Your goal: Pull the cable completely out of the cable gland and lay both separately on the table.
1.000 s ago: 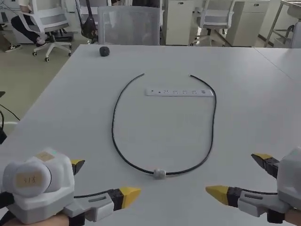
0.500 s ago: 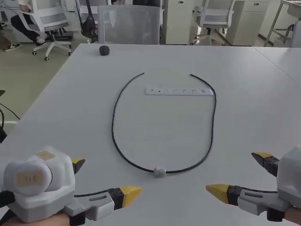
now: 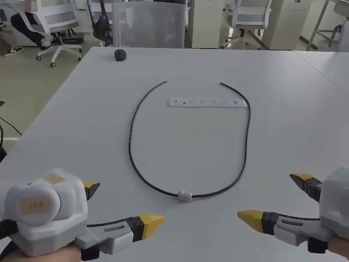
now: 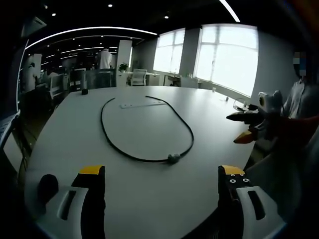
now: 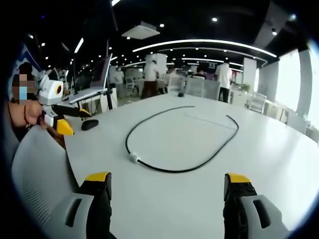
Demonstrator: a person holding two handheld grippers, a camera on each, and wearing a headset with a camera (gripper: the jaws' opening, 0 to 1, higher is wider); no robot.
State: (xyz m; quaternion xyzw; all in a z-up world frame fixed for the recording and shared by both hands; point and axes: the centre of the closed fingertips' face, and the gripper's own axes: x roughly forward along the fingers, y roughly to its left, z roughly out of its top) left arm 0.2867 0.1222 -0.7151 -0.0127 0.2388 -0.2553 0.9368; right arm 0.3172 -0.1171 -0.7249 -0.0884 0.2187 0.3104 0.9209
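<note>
Holding the cable (image 3: pixel 131 143) threaded, cable gland (image 3: pixel 184 196) rests untouched — left gripper (image 3: pixel 124 204), right gripper (image 3: pixel 271 196) released.

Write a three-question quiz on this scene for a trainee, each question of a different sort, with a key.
1. True or false: the cable gland has already been pulled off the black cable.
2. Where does the white power strip lie?
A) on the table, at the far side of the cable's loop, near its two ends
B) between the left gripper's jaws
C) on a chair
3. Fill in: the left gripper and the right gripper hold nothing; the jaws of both are ____.

Key: 1 false, the gland sits on the near part of the loop; 2 A; 3 open.
</note>
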